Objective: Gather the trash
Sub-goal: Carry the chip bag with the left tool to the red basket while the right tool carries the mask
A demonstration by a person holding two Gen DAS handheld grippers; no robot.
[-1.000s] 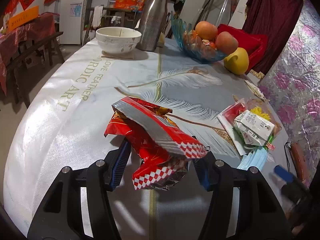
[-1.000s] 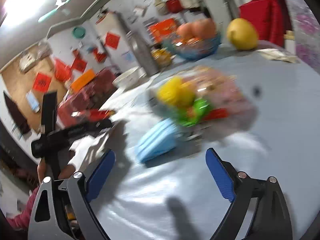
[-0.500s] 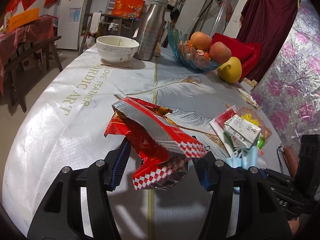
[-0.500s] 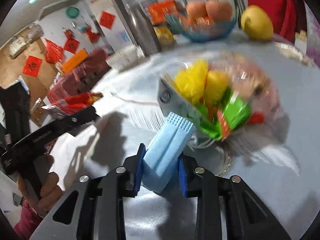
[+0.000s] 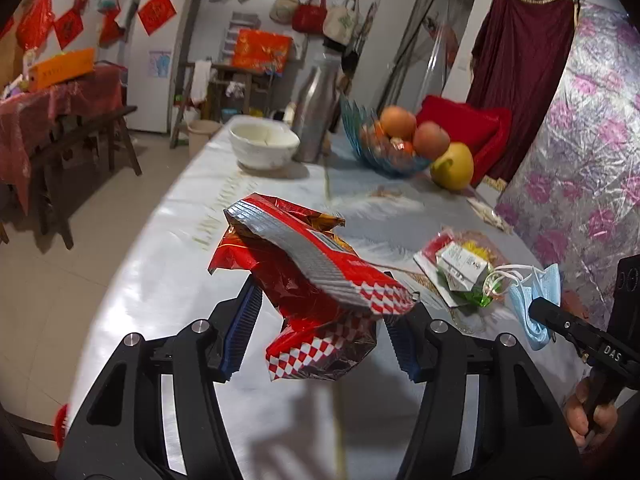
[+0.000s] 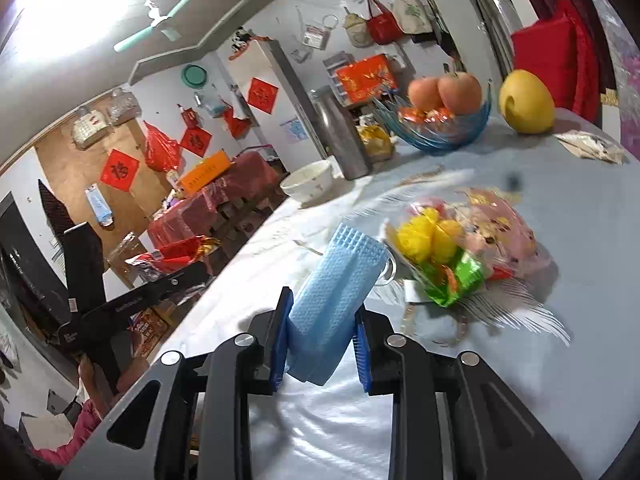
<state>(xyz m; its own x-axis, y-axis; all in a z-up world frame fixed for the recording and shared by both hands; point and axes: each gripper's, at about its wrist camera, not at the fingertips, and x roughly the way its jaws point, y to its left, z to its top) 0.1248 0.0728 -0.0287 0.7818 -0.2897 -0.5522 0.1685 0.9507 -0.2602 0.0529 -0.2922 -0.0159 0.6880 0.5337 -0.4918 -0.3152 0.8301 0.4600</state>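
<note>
Step in hand, as judged: carrying 2 gathered pieces of trash off the tabletop [image 5: 152,280] toward wherever they get dumped; no bin could be made out in either view.

To do it well, both grips would need to stay firm through the carry. The crumpled red foil snack wrapper with the checkered edge [image 5: 304,280] is slick and springy, so a slackening squeeze could let it slide out. The folded pale-blue face mask [image 6: 336,292] is soft and its white ear loops dangled loose beside it; lifting clear before moving sideways would keep them from snagging the clear bag of yellow and green wrappers [image 6: 460,248] lying close beside it.

Left hand-held gripper [image 5: 320,332]: jaws partly closed, blue pads pressed on either side of the red wrapper, which stood above the tabletop.

Right hand-held gripper [image 6: 320,344]: jaws had just been closing and stood narrow, clamped on the lower half of the mask, with its upper half sticking up free. In the left wrist view the mask [image 5: 536,304] hung from the black finger, clear of the tabletop.

Remaining trash: the clear bag and a small white carton [image 5: 460,264] on it, both resting on the tabletop.
</note>
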